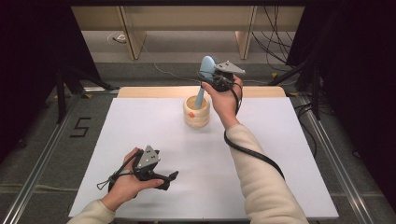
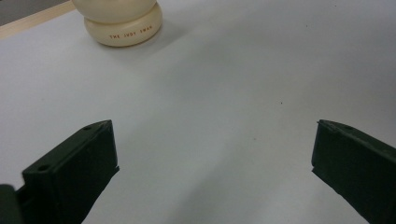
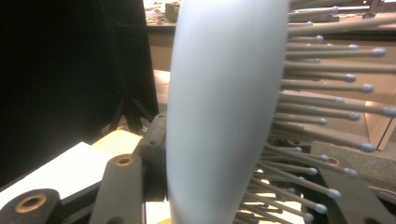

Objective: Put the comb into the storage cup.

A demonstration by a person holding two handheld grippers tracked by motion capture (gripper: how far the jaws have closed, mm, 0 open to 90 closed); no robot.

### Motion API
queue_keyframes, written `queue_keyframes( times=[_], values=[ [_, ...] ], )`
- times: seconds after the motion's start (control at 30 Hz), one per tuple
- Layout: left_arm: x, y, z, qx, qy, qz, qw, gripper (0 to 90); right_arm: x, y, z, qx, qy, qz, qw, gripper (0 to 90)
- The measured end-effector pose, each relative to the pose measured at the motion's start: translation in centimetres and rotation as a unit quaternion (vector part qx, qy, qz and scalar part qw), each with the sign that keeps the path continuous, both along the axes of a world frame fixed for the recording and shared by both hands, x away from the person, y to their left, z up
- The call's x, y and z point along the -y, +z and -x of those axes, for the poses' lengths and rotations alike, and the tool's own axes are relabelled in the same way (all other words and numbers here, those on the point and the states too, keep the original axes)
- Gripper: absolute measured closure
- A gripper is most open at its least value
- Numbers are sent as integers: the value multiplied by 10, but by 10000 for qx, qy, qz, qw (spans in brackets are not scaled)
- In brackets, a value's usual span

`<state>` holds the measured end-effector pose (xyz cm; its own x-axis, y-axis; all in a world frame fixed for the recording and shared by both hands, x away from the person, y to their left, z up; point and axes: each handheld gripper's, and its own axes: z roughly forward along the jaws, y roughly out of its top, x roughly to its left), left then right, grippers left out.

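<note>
Left gripper view, cup (image 2: 122,29) (reads "THE JUDY SWAN")

A white sheet (image 1: 154,126) covers the surface, whose pale wooden edge (image 1: 149,91) shows along the far side. On the grey floor to the left a black figure 5 (image 1: 80,127) is marked. Metal rails (image 1: 35,172) run along both sides of the surface. Beyond it stand light wooden panels (image 1: 133,35), with dark cables (image 1: 275,42) trailing over the floor at the right.
</note>
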<state>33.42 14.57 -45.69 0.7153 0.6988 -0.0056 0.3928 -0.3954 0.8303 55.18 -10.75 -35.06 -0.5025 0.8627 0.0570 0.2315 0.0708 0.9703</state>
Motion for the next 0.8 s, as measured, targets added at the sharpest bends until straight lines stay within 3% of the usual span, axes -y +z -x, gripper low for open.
queue_keyframes(
  times=[0.8],
  values=[
    [0, 0, 0, -8, -12, -20, 10000, 0, -4, -6, -2, -31, -5, 4, 10000, 508]
  ],
)
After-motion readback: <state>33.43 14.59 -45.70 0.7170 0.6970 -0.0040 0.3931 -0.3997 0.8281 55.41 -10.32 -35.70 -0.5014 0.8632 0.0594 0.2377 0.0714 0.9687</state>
